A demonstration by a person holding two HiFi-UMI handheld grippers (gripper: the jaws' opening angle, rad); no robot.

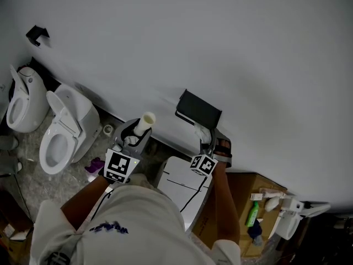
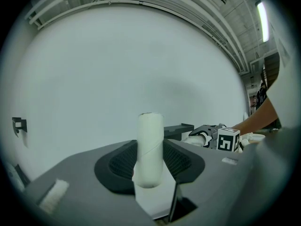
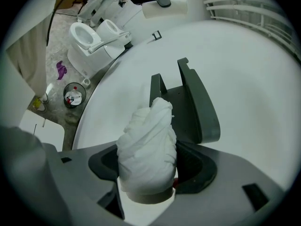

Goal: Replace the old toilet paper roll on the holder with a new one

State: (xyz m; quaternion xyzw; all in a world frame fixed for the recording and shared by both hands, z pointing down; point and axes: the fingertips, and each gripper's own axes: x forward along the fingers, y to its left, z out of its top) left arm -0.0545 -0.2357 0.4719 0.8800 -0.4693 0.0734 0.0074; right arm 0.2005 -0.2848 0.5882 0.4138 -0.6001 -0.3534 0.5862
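Nearest in, the left hand-held gripper (image 2: pixel 150 163) is clamped on the bare cardboard tube (image 2: pixel 150 140), which stands upright between its jaws. The right hand-held gripper (image 3: pixel 148 171) is gripping the rumpled new roll (image 3: pixel 148 145), just in front of the dark holder (image 3: pixel 200 102). The holder's flap is up, the white wall (image 3: pixel 249 79) is bare around it, and the toilets (image 3: pixel 87 39) are well off to the side.

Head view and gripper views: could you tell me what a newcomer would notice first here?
A bare cardboard tube stands clamped in the left gripper. The right gripper holds a roll of crumpled white paper just before the dark wall holder. Two white toilets stand at the head view's left.
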